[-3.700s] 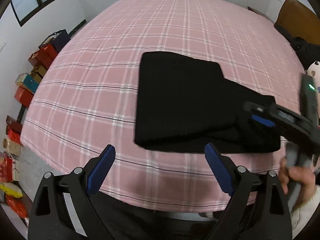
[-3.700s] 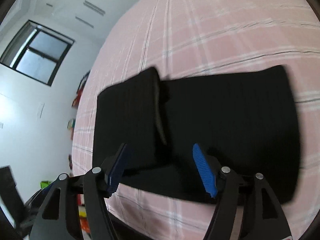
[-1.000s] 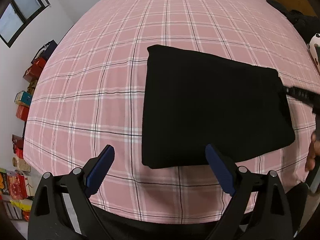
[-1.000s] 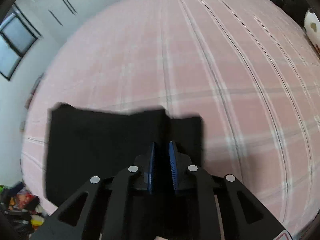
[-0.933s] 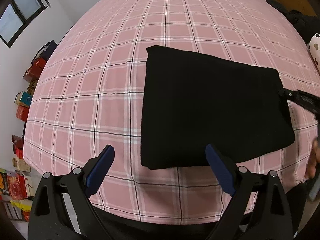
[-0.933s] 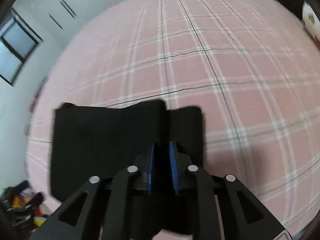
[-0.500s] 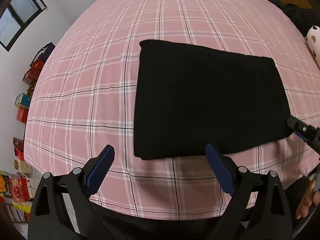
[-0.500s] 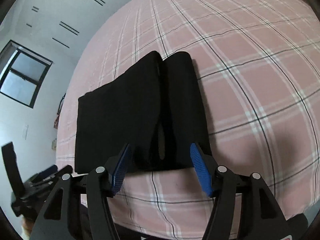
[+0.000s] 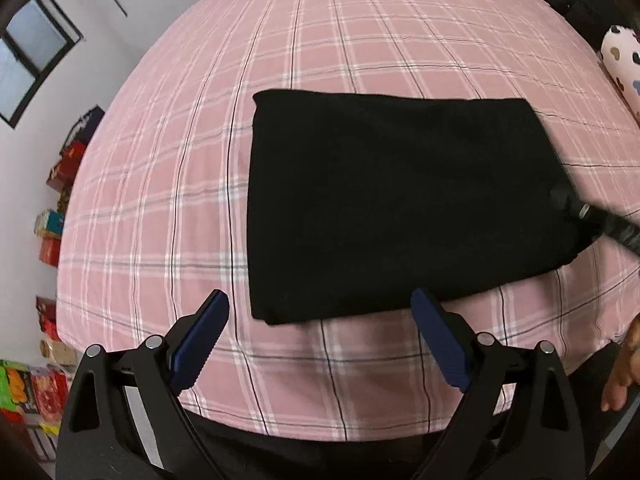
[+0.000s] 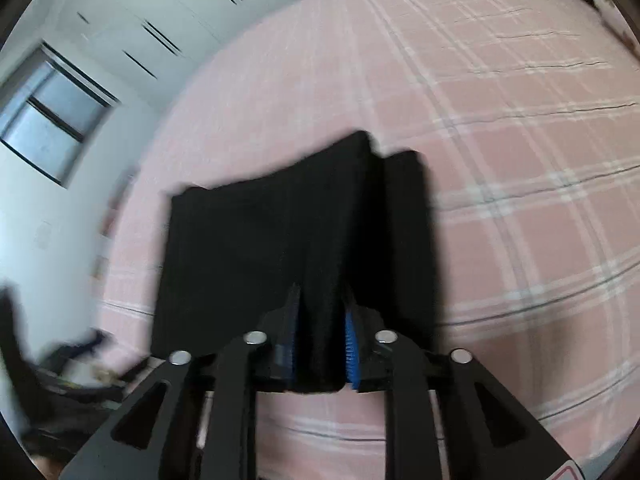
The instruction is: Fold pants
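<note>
The black pants lie folded into a flat rectangle on the pink plaid bed. My left gripper is open and empty, just short of the near edge of the pants. My right gripper is shut on the near edge of the pants, with black fabric pinched between its blue pads. The tip of the right gripper also shows in the left wrist view at the right edge of the pants.
Colourful boxes stand on the floor left of the bed. A spotted soft toy and dark clothes lie at the far right. A window and white cupboards are behind the bed.
My right gripper was open half a second ago and has now closed on the edge of the pants. The left gripper has barely moved and stays open.
</note>
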A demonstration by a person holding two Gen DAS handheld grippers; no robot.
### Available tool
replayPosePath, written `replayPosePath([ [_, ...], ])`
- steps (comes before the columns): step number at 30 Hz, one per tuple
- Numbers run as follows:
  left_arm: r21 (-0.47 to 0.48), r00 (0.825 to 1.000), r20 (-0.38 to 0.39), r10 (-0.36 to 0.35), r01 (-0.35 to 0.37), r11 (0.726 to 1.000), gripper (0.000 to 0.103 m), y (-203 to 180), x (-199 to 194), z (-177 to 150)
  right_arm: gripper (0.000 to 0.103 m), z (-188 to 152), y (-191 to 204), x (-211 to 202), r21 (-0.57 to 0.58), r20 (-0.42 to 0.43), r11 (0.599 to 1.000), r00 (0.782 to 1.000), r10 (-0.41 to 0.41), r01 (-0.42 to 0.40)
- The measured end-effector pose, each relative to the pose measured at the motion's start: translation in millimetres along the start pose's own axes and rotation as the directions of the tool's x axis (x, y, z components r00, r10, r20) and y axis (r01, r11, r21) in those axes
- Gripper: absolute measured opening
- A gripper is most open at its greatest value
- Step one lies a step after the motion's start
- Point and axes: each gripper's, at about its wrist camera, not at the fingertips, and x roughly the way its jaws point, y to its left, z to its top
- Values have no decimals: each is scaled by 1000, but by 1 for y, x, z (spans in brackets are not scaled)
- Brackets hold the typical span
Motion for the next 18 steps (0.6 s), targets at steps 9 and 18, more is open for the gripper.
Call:
replayPosePath([
  [9, 35, 1000, 14, 21, -22, 999, 90, -24, 1, 11, 23, -6, 72, -119, -247, 196, 940, 938, 287, -236],
  [18, -18, 1000, -8, 28, -28, 999, 90, -5, 6, 7, 48, -9, -3, -26, -75, -9, 997, 1000, -8, 8],
])
